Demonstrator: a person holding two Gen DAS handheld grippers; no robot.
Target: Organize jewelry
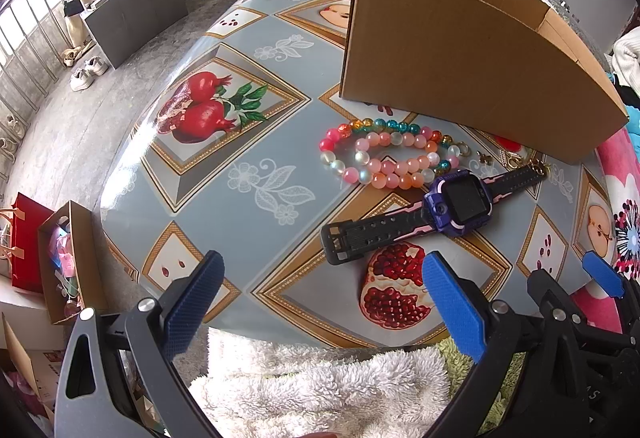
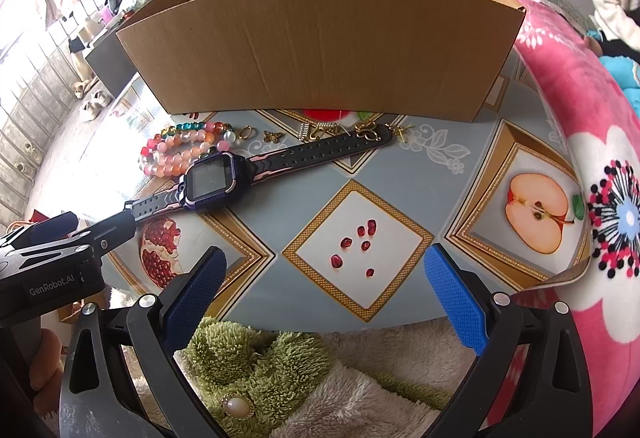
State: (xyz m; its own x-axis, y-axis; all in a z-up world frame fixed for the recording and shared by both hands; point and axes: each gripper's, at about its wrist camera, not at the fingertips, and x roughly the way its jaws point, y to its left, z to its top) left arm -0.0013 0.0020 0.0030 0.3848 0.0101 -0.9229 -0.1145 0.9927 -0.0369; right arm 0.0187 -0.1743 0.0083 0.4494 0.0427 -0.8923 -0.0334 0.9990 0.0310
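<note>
The watch (image 2: 212,178), beads (image 1: 384,158) and small gold bits (image 2: 320,132) lie on the surface just in front of the box (image 2: 320,46), ready to go in. Both tools, left (image 1: 324,302) and right (image 2: 324,298), gape wide with nothing held, near the watch

A purple watch (image 2: 210,180) lies flat beside beaded bracelets (image 2: 180,150) and gold charms (image 2: 320,130), before the cardboard box (image 2: 320,46).

A grey-blue oilcloth tablecloth (image 2: 280,206) printed with red pomegranates carries a purple-and-black plastic watch (image 2: 212,182), pink, orange and teal bead bracelets (image 1: 384,154) and a plain brown cardboard box (image 2: 320,46).
</note>
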